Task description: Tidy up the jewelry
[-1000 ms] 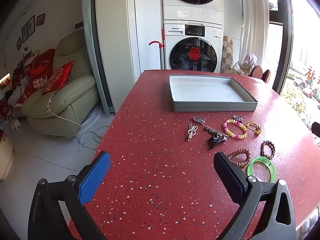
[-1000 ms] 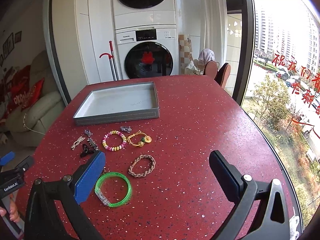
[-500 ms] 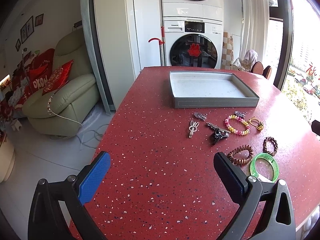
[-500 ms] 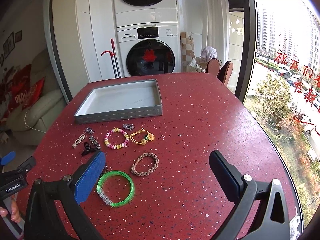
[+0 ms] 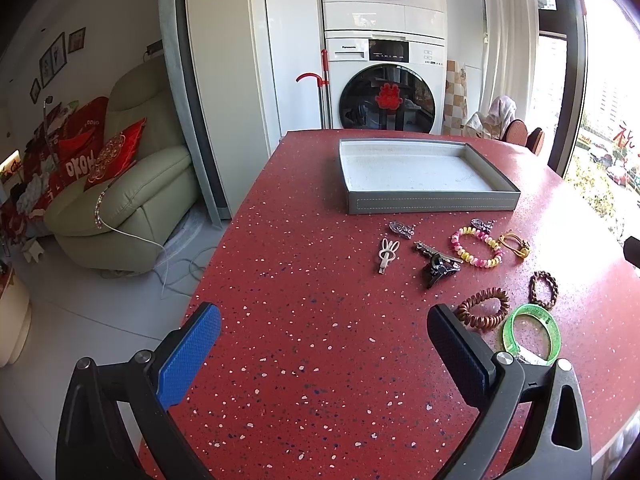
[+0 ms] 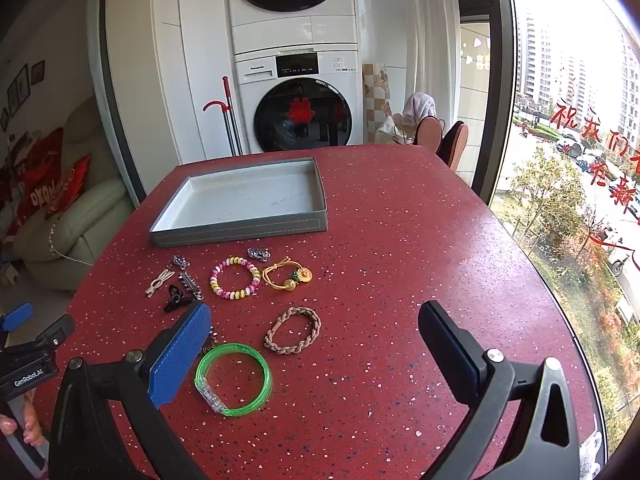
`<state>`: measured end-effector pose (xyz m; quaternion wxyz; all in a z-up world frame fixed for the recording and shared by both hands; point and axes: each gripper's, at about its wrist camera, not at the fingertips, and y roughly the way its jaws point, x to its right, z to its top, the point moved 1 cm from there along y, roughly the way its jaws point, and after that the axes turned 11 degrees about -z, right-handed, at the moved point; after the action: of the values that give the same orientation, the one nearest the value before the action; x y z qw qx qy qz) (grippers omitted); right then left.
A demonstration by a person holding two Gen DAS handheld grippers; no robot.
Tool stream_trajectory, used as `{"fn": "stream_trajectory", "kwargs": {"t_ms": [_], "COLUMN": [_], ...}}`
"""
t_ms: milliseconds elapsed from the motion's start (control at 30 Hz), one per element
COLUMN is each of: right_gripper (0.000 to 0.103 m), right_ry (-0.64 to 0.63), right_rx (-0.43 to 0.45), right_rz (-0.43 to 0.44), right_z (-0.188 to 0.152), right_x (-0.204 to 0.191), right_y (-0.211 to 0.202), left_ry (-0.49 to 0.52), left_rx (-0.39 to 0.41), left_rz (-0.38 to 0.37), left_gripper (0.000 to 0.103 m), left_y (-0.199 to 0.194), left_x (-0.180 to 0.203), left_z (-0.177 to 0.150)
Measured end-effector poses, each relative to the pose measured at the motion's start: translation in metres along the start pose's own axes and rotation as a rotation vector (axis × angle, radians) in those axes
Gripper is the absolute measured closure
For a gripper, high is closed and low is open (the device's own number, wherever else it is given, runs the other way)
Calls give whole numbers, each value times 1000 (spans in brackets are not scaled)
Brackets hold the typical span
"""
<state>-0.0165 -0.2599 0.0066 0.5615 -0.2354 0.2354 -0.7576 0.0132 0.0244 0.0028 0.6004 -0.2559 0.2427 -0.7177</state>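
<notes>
Left gripper (image 5: 324, 344) and right gripper (image 6: 316, 340): jaws wide apart, empty, above red speckled table (image 6: 400, 240). Jewelry loose before empty grey tray (image 6: 240, 232). Left view only: brown coil bracelet (image 5: 483, 309) entire. Right view only: gold flower charm (image 6: 303, 276)

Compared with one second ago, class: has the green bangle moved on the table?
No. In the right wrist view the green bangle lies just left of the braided bracelet and nearer the camera, not touching it, exactly as before.
</notes>
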Motion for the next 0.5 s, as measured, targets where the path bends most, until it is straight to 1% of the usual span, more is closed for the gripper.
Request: {"fn": "stream_trajectory", "kwargs": {"t_ms": [500], "right_gripper": [0], "right_ry": [-8], "right_rx": [-9], "right_rz": [2], "right_z": [0], "right_x": [-3], "right_y": [5], "left_ry": [-3], "left_rx": [-4], "left_rz": [4], "left_gripper": [0], "left_y": [3], "left_x": [0], "left_z": [2]}}
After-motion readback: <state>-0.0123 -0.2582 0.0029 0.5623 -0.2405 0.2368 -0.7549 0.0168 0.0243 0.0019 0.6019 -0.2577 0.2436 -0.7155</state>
